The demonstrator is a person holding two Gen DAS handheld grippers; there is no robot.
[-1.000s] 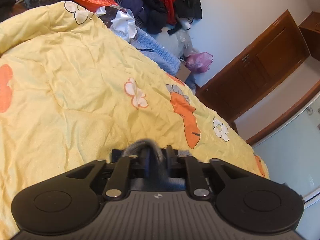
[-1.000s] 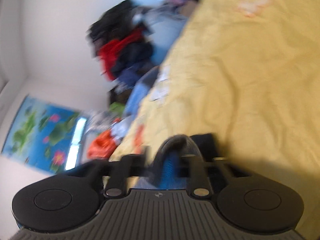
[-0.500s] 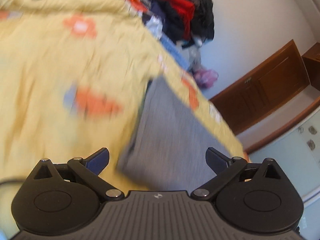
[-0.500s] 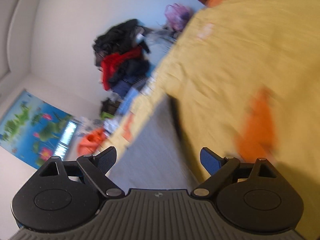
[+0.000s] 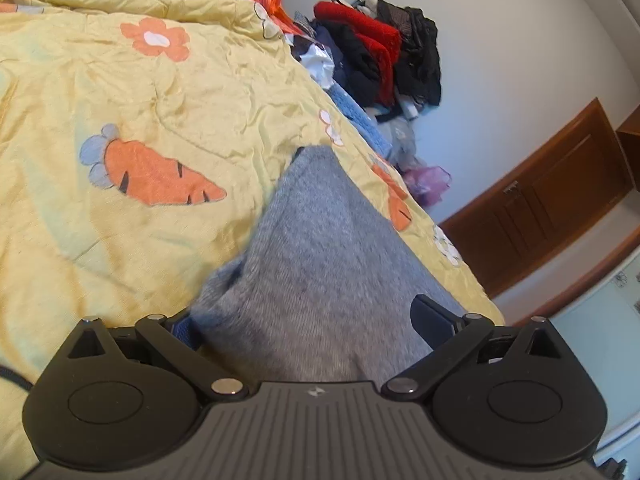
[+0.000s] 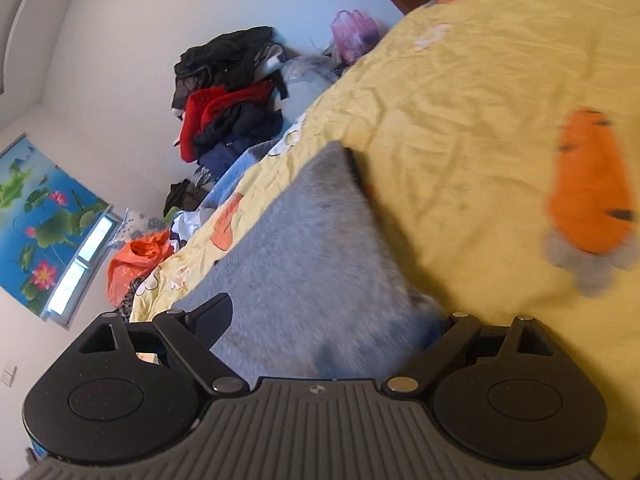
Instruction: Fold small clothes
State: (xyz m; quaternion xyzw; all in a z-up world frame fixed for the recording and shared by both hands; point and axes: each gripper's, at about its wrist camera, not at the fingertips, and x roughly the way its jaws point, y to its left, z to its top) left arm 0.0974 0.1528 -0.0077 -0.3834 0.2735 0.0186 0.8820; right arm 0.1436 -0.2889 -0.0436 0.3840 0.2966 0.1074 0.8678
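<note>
Left tool (image 5: 308, 322): angled down over the bed, jaws wide apart and closing, pads clear of the cloth. Right tool (image 6: 328, 320): same downward tilt, jaws apart and closing, gripping nothing. Grey garment (image 5: 324, 264), fuzzy knit, folded flat, lies between both tools' jaws near the bed's side edge. Quilt (image 5: 120, 100): crinkled yellow cotton, carrot print. Beyond: heaped clothes pile (image 5: 376, 56).
</note>
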